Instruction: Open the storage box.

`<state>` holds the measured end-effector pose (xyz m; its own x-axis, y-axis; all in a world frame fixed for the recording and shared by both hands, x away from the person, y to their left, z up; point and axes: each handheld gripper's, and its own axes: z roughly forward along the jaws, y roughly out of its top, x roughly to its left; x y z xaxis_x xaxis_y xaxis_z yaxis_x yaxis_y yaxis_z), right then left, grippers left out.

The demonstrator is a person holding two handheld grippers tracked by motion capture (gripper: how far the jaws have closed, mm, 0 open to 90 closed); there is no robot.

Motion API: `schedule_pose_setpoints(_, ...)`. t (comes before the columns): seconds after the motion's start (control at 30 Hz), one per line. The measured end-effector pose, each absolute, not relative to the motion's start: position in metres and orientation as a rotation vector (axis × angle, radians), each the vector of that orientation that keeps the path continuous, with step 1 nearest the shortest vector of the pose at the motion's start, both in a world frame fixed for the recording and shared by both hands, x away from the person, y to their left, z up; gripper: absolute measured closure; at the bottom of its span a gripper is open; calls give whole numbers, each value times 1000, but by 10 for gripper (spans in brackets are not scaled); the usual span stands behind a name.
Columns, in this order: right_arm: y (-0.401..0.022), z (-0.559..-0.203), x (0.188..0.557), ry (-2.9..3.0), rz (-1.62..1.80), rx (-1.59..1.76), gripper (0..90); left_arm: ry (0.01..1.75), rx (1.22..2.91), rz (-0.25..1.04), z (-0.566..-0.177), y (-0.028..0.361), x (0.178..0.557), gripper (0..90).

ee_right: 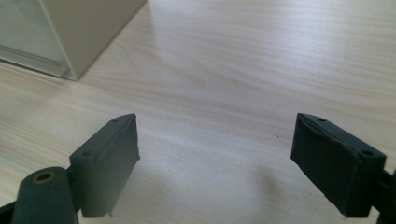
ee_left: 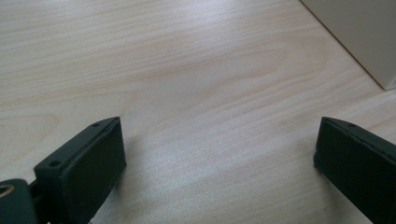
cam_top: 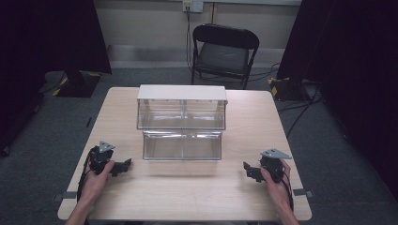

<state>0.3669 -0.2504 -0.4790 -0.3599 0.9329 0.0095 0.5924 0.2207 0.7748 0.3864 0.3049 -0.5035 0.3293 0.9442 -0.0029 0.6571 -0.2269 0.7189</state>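
High view has the clear two-tier bin unit sitting mid-tabletop, white top at the back, lower drawer stepped toward the person. Left gripper rests near the front left, well apart from the unit, jaws wide with bare wood between them. Right gripper mirrors it on the front right, jaws wide too, nothing held. Behind the tabletop, a black folding chair stands against the wall.
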Motion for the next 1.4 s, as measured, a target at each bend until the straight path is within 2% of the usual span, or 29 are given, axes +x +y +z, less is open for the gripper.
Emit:
schedule_pose_setpoints(0.77,-202,-455,348,2166,1123,1210,143,1430,1962,597,-503,303,386,1)
schedule_pose_setpoints(1.4,-172,-447,353,2225,1115,1132,143,1429,1963,596,-503,303,386,1)
